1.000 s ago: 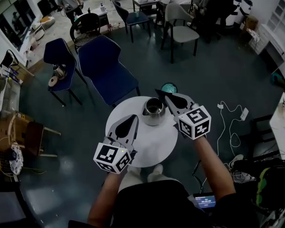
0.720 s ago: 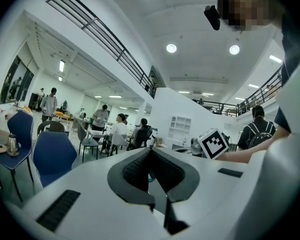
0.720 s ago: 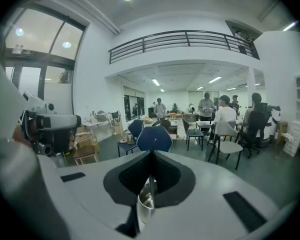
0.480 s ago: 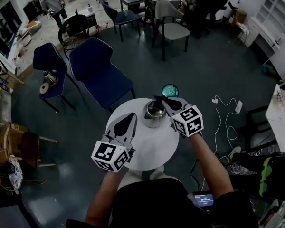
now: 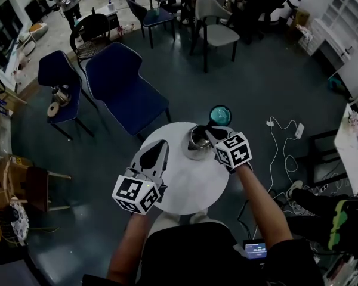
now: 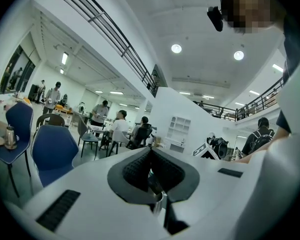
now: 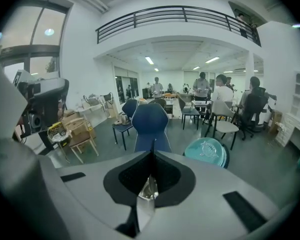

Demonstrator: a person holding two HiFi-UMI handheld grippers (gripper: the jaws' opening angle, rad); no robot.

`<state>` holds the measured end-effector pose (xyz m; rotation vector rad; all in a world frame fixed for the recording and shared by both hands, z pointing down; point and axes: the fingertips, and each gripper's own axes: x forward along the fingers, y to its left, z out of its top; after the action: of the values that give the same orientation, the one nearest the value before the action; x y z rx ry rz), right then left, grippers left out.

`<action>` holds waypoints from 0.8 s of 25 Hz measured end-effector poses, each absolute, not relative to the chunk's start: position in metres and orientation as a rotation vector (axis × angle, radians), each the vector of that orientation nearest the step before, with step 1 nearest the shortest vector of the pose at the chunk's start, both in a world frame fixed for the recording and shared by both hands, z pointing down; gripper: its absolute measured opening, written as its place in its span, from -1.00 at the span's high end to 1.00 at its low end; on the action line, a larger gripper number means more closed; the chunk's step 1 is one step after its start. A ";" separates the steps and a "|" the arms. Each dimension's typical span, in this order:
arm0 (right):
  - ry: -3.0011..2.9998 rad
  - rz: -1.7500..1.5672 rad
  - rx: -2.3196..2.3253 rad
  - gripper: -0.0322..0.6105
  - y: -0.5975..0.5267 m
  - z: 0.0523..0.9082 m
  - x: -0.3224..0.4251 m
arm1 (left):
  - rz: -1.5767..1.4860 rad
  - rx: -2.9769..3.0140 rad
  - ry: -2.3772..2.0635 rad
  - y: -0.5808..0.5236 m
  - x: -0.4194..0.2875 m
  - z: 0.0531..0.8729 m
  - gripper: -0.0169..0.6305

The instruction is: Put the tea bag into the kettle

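Head view is dim and bluish, with fisheye bend at the edges. White table [image 5: 188, 180] is the brightest patch; kettle [image 5: 194, 145] glints. Gripper views are brighter, lit by ceiling lights [image 6: 176, 48], with black vignetted corners and a soft near foreground.

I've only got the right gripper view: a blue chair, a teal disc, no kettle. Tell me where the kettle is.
Observer: In the head view the kettle stands on the round white table, with the right tool at its right rim.
Operator: Give me the left tool's position.
Observer: The left tool hangs over the table, left of the kettle and clear of it.
Operator: Report its jaws.
Observer: The left gripper view shows them together.
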<state>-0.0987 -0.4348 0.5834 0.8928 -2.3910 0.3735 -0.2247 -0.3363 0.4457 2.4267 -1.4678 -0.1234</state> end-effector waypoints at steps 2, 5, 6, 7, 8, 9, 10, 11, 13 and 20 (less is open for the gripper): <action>-2.365 0.374 0.887 0.84 -0.435 0.592 -0.101 | -0.114 2.433 -1.457 -0.340 -0.229 0.448 0.90; -2.333 0.378 0.878 0.84 -0.437 0.602 -0.103 | -0.115 2.443 -1.446 -0.346 -0.233 0.447 0.90; -2.324 0.377 0.878 0.84 -0.438 0.604 -0.103 | -0.117 2.444 -1.442 -0.348 -0.234 0.446 0.90; -2.315 0.372 0.880 0.84 -0.439 0.607 -0.103 | -0.115 2.447 -1.437 -0.350 -0.234 0.447 0.90; -2.305 0.368 0.882 0.84 -0.439 0.609 -0.103 | -0.112 2.450 -1.430 -0.352 -0.234 0.447 0.90; -2.294 0.368 0.882 0.84 -0.440 0.612 -0.103 | -0.110 2.453 -1.422 -0.354 -0.234 0.448 0.90; -2.285 0.369 0.881 0.84 -0.440 0.615 -0.103 | -0.110 2.455 -1.415 -0.355 -0.234 0.449 0.90; -2.277 0.372 0.879 0.84 -0.441 0.618 -0.103 | -0.110 2.456 -1.410 -0.357 -0.235 0.450 0.90; -2.262 0.378 0.872 0.84 -0.444 0.623 -0.103 | -0.111 2.458 -1.403 -0.361 -0.234 0.451 0.90; -2.221 0.368 0.831 0.84 -0.449 0.637 -0.111 | -0.111 2.449 -1.395 -0.369 -0.239 0.456 0.90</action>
<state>-0.1111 -0.4488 0.6366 0.8308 -2.2211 0.3681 -0.2393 -0.3688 0.4556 2.4494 -1.3953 -0.1111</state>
